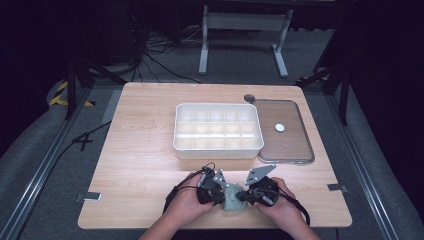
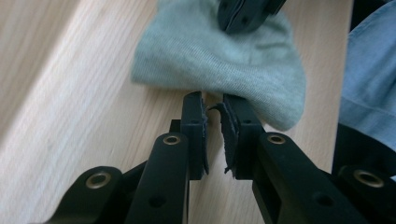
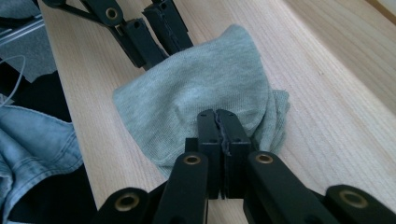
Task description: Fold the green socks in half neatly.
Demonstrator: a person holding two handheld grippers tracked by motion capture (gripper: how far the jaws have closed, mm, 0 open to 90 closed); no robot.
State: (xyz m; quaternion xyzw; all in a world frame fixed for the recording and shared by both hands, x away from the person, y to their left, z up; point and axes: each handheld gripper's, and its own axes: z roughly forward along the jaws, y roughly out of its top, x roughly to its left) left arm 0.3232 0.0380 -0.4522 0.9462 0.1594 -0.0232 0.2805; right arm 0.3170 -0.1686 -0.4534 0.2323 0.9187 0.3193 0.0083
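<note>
Here I see both hands low at the near table edge: right gripper (image 3: 218,122) clamps the grey-green knitted sock (image 3: 205,88); left gripper (image 2: 214,103) stands slightly agape at its hem.

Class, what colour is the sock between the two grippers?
Pale grey-green sock, clearest in the right gripper view.

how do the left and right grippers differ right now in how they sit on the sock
The right gripper has its jaws pressed together, pinching the grey-green sock at one edge. The left gripper shows a narrow gap between its jaws, its tips at the sock's opposite edge; whether they pinch cloth is unclear. In the high view the left sits at the sock's left, the right at its right. Both are black, hand-held, low over the wooden table.
</note>
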